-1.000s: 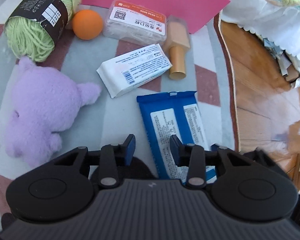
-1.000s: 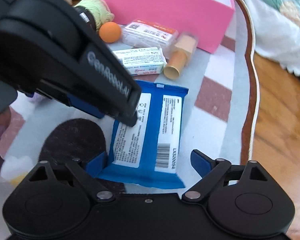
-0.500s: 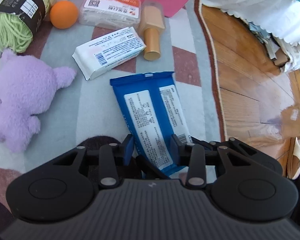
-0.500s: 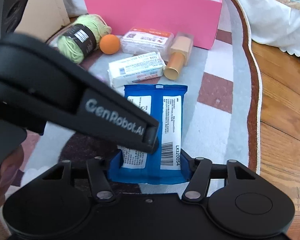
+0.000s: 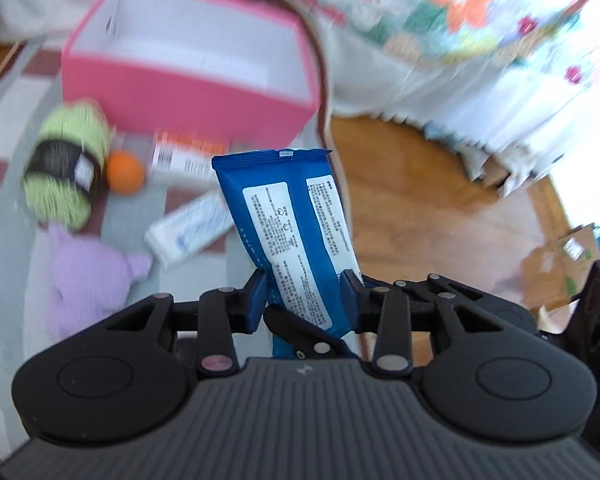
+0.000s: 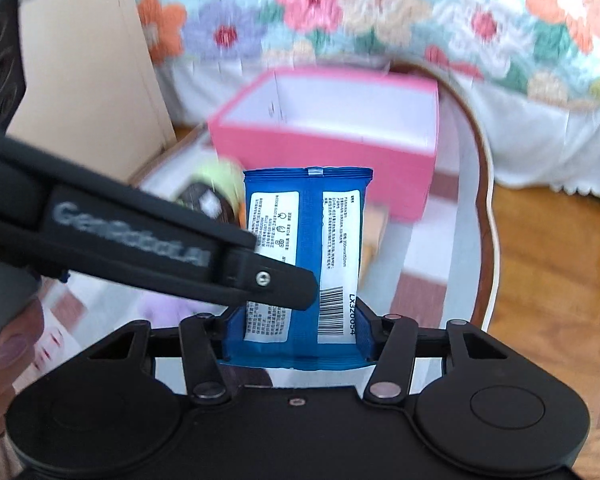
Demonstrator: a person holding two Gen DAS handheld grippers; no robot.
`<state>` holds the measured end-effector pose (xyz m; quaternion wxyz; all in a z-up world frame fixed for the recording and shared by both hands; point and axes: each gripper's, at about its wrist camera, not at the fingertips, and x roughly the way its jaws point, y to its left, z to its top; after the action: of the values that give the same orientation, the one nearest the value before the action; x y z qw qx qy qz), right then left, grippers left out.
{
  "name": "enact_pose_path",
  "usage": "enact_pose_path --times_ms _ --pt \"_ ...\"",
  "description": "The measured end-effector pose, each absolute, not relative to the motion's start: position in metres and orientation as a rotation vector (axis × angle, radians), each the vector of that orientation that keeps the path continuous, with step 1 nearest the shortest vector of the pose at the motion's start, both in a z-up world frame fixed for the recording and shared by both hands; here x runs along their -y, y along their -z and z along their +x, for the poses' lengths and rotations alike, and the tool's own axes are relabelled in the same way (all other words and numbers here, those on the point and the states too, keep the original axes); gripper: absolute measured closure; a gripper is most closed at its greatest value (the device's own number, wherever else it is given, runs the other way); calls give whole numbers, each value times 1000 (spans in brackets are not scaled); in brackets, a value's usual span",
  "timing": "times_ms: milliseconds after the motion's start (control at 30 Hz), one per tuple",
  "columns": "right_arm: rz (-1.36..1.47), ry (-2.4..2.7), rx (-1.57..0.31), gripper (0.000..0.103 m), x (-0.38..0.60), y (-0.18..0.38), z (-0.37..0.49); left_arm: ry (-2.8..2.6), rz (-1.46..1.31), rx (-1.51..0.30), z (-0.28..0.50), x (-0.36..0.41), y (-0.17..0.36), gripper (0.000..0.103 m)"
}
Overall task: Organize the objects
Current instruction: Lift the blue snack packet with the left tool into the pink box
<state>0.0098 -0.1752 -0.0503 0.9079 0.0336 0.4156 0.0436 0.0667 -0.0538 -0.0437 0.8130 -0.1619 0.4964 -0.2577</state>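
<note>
A blue wipes pack [image 5: 296, 236] is lifted off the rug and held upright. My right gripper [image 6: 298, 332] is shut on its lower end [image 6: 304, 248]. My left gripper [image 5: 305, 294] sits above it, its blue pads on either side of the pack; whether they press it I cannot tell. The open pink box [image 5: 188, 68] stands behind, also in the right wrist view [image 6: 332, 136]. On the rug lie green yarn [image 5: 62, 172], an orange ball [image 5: 125, 172], a white pack [image 5: 188, 232], an orange-labelled box [image 5: 188, 152] and a purple plush [image 5: 88, 276].
A flowered bedspread [image 6: 380, 12] hangs behind the box. Wooden floor [image 5: 428, 208] lies right of the rug's edge. A cardboard panel [image 6: 84, 80] stands at the left. A tan bottle [image 6: 374, 224] lies partly hidden behind the pack.
The right gripper closed on the blue pack and raised it off the rug toward the pink box. Both grippers rose and tilted up, bringing the box opening and bedspread into view.
</note>
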Motion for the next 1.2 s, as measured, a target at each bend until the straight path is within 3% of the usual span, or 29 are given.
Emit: enact_pose_path --times_ms 233,500,967,1200 --pt "89 -139 -817 44 170 1 39 529 -269 -993 92 47 -10 66" --pt "109 -128 -774 45 169 -16 96 481 -224 -987 155 44 -26 65" --pt "397 -15 -766 45 235 45 204 485 -212 -1087 301 82 40 65" --pt "304 65 -847 45 251 65 257 505 -346 -1133 354 89 84 66"
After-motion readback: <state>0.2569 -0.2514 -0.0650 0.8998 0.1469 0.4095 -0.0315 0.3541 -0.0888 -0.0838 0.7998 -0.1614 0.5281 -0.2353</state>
